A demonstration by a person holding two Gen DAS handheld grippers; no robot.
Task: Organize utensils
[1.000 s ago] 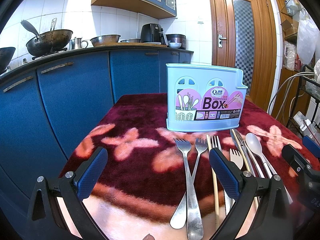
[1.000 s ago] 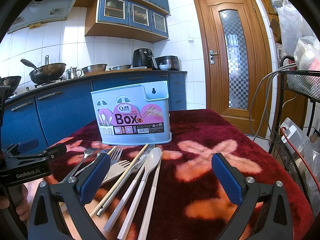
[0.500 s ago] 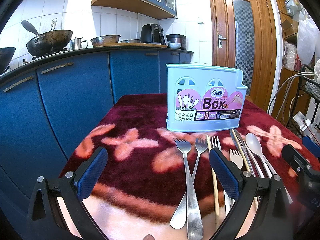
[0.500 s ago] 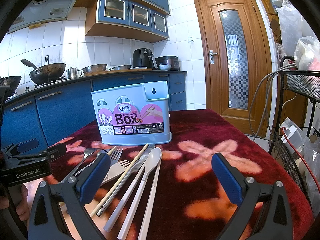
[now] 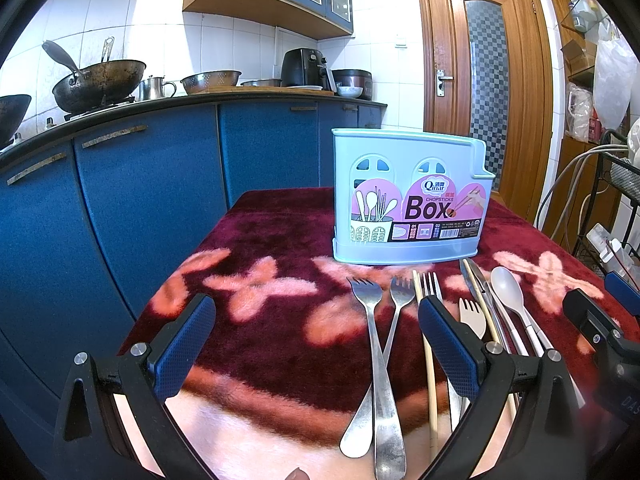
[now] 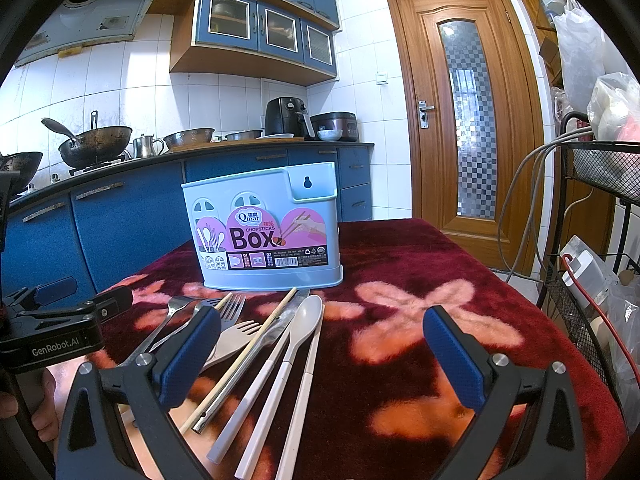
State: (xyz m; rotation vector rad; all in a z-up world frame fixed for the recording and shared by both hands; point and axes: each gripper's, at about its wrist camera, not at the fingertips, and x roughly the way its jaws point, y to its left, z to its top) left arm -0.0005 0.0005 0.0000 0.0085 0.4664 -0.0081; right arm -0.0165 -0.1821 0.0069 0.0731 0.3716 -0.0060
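Hovering unclenched, our left gripper (image 5: 316,344) and right gripper (image 6: 322,354) face loose cutlery. Beyond, the pale-blue plastic chopsticks box (image 5: 412,196) stands upright, ready for sorting.

A light blue box (image 6: 264,236) with a pink label and big black letters is seen on a dark red cloth (image 6: 420,264) with pink flowers. In front of the box, silver forks (image 5: 376,344), a white spoon (image 6: 308,316) and a tan chopstick (image 6: 248,344) are laid. Behind the box, dark blue cupboards (image 5: 152,184) are seen.
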